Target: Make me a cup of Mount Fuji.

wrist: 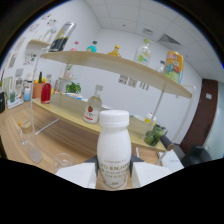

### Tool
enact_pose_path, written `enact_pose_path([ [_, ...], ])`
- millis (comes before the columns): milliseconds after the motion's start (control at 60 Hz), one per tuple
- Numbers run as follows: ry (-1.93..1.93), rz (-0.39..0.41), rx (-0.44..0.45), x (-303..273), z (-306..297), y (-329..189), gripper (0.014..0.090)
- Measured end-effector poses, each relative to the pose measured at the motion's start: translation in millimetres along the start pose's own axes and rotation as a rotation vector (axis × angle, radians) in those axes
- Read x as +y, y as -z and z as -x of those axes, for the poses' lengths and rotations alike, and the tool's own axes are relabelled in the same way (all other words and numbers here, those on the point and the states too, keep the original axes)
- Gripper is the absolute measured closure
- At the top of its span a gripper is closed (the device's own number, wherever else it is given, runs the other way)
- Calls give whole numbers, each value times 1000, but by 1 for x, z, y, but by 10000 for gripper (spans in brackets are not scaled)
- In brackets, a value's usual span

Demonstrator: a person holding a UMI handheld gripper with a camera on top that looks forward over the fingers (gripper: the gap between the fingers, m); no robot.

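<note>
1. The claw (114, 175) is clamped on a white bottle (113, 150), its two pale fingers (75, 176) pressing the bottle's lower sides.
2. The bottle stands upright between the fingers, white cap on top, printed lettering on its front.
3. Beyond the claw, a clear bottle with a red label (92, 106) stands on the wooden worktop (55, 131).
4. Ahead and left of the fingers, empty glasses (29, 145) rest on the worktop.
5. Further back, a red canister (46, 93) and a green plant (73, 88) sit beneath a high shelf (115, 64) carrying a yellow toy duck (115, 50).
</note>
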Motion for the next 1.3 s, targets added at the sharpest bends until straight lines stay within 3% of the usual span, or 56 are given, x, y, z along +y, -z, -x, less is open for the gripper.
enact_pose_path([
  [133, -232, 38, -12, 36, -1, -20, 559],
  [400, -328, 74, -40, 74, 4, -42, 560],
  [517, -324, 112, -59, 91, 10, -39, 551],
  [867, -344, 119, -26, 102, 8, -20, 537],
  [917, -355, 146, -9, 104, 6, -19, 456],
  [1000, -374, 127, 25, 91, -1, -11, 178],
  [1300, -366, 164, 94, 35, 6, 52, 198],
])
